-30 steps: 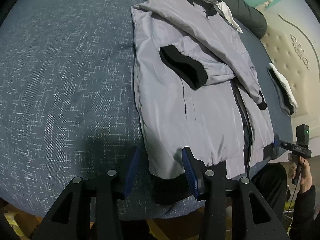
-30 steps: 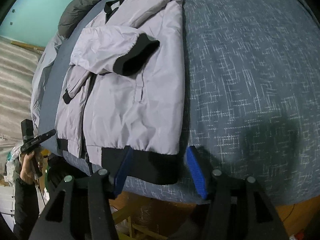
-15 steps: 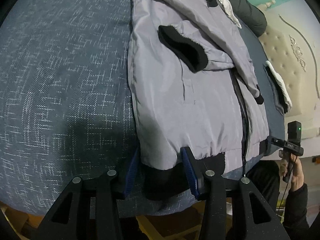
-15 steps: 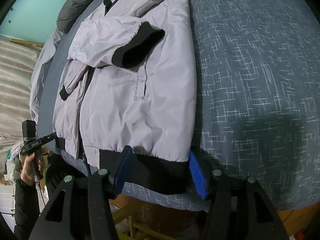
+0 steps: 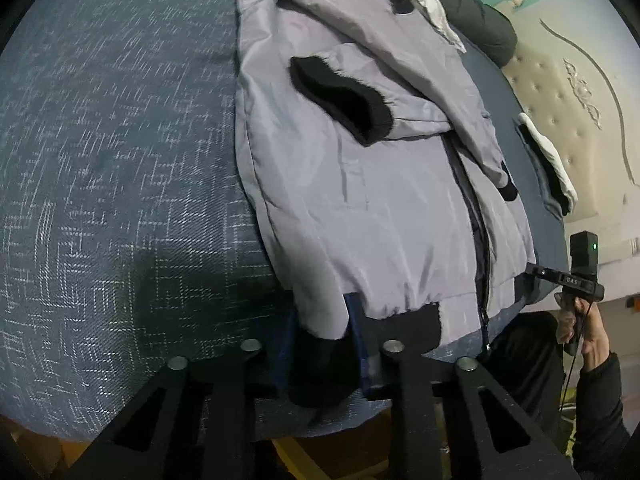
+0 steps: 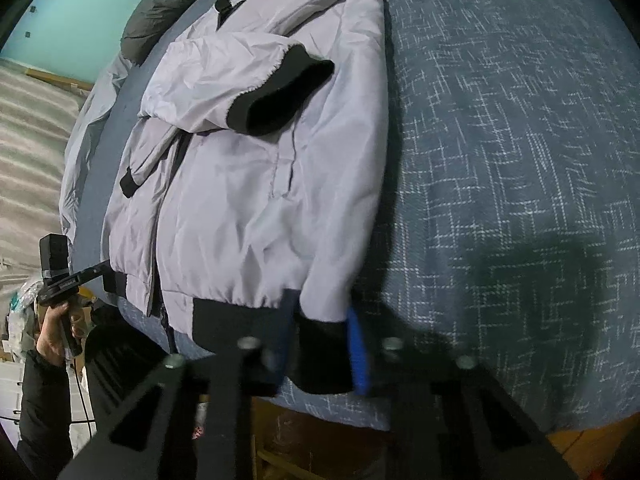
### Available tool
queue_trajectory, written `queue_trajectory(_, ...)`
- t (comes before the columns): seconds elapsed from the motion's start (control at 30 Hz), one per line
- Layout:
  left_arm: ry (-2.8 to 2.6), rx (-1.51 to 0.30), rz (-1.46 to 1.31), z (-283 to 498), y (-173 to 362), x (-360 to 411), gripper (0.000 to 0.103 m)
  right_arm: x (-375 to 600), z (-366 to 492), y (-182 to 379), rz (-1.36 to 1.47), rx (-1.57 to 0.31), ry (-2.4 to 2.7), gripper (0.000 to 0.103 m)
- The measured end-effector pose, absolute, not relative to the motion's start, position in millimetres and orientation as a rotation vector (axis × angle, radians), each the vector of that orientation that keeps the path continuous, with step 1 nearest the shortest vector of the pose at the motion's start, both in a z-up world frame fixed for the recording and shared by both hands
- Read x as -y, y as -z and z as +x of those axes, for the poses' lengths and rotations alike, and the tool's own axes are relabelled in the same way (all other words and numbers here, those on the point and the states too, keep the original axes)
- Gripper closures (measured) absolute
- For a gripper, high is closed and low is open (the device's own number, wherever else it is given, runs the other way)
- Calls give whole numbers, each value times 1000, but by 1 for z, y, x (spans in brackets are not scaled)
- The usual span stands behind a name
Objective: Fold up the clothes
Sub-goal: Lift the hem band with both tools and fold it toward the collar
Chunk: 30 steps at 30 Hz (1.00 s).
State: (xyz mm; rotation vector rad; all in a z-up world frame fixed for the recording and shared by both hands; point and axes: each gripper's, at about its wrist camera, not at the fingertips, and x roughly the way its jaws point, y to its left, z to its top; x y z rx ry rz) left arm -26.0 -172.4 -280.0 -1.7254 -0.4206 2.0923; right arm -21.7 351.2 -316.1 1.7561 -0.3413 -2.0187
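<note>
Pale grey padded jacket with black ribbed hem and cuffs spread flat on dark blue bedspread with white crosshatch weave, hem at the near edge, collar at the far end. Both sleeves folded across the front, one black cuff resting on the chest. Left gripper at one hem corner, jaws closing with the black hem band between them. Right gripper at the opposite hem corner, closing likewise on the band. Dark puffy garment behind the collar. Cream tufted headboard beyond the bed's side.
</note>
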Motion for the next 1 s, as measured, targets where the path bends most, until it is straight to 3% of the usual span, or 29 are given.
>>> queue_trajectory(0.23,-2136,348,-1639,-22,247,162,88,-349,-16,290,1671,343,2030,91)
queue_trajectory(1.0,-2192,227,-1413,23,136,172,89,-332,24,174,1361,293,1983,93)
